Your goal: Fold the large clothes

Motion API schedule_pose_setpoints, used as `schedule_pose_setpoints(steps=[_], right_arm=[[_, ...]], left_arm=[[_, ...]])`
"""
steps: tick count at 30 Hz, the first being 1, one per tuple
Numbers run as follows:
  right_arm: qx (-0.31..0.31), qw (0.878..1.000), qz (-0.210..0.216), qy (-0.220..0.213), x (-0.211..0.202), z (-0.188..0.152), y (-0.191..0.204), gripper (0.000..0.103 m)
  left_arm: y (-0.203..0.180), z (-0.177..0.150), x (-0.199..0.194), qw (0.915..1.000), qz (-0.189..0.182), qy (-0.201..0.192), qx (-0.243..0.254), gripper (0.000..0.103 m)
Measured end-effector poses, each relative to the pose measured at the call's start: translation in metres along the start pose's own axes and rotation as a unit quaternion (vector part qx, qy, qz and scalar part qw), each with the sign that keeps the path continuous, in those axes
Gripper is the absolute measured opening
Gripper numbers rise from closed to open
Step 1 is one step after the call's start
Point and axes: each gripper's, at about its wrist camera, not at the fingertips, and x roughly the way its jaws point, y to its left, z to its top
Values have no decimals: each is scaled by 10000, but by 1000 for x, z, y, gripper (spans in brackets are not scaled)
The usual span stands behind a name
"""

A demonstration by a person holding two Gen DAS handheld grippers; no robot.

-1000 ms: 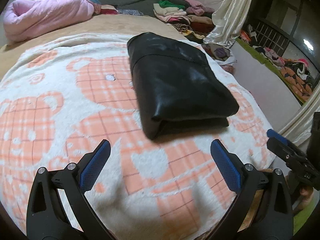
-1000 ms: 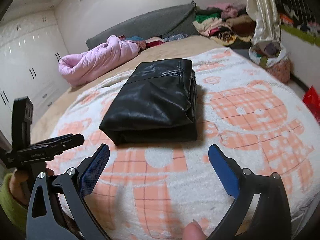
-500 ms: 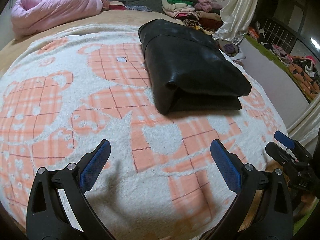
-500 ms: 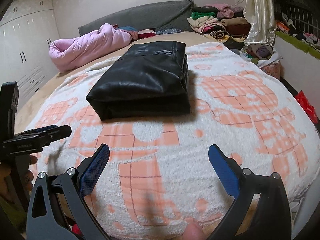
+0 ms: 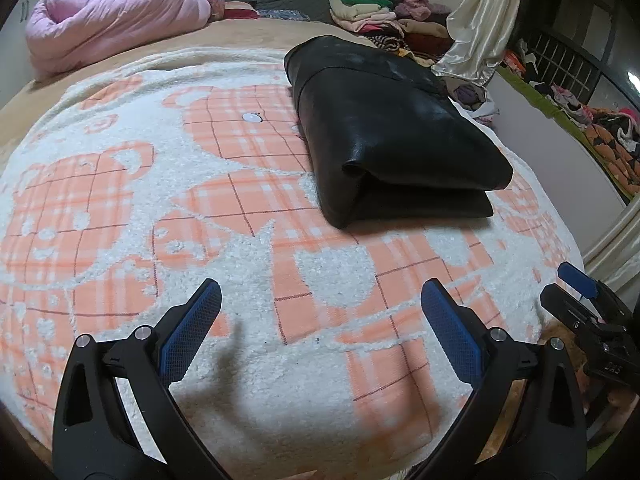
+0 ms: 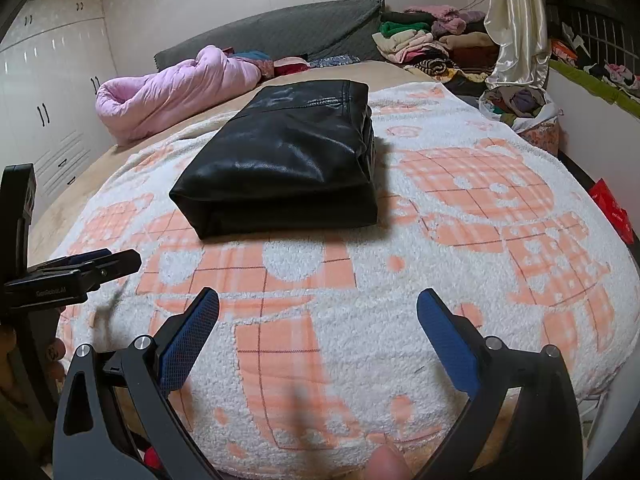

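The folded black leather garment (image 5: pixel 396 136) (image 6: pixel 288 160) lies on the bear-patterned blanket (image 5: pixel 160 208) (image 6: pixel 480 240) covering the bed, at upper centre-right of the left wrist view and upper centre of the right wrist view. The left hand-held gripper (image 5: pixel 320 320) sits at the lower frame edge with its jaws spread wide, holding nothing. The right hand-held gripper (image 6: pixel 318 324) is likewise wide open and empty, well apart from the garment. A pink quilt (image 5: pixel 112 20) (image 6: pixel 176 88) lies at upper left, and stacked clothes (image 5: pixel 376 12) (image 6: pixel 424 40) at upper right.
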Motion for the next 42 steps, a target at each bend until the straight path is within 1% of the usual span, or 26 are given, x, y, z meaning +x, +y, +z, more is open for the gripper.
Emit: schedule_pose_setpoints(steps=[24, 42], right_arm=[[19, 10000, -9, 0, -1, 0, 0, 99], [-28, 10000, -47, 12, -1, 0, 5, 99]], left_arm=[[2, 1, -3, 10000, 72, 1, -13, 94], [2, 2, -2, 10000, 28, 7, 56, 94]])
